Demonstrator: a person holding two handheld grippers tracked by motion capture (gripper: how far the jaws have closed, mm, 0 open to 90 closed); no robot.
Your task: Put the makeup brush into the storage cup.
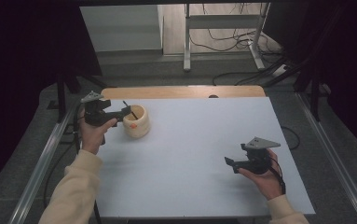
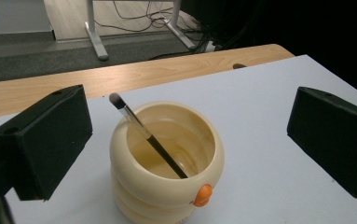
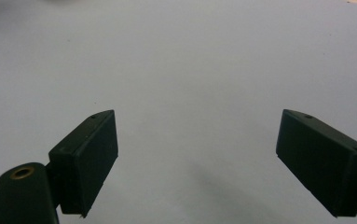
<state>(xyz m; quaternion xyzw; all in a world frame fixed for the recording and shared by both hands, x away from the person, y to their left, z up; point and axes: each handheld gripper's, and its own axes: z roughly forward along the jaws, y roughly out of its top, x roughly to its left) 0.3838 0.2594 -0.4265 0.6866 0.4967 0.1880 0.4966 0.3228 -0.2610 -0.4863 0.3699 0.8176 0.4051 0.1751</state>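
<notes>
Two wide-open, empty grippers: the left gripper [image 2: 190, 135] hovers at the cream ribbed cup [image 2: 167, 163] holding a makeup brush [image 2: 146, 135]; a careless grab could tip it. Right gripper [image 3: 197, 163] idles over the table [image 3: 190, 60].

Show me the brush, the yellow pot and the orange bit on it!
brush [image 2: 148, 137], left gripper view, on the middle of its dark handle.
yellow pot [image 2: 134, 186], left gripper view, on its ribbed outer wall.
orange bit [image 2: 202, 195], left gripper view, on the knob at the pot's front.
</notes>
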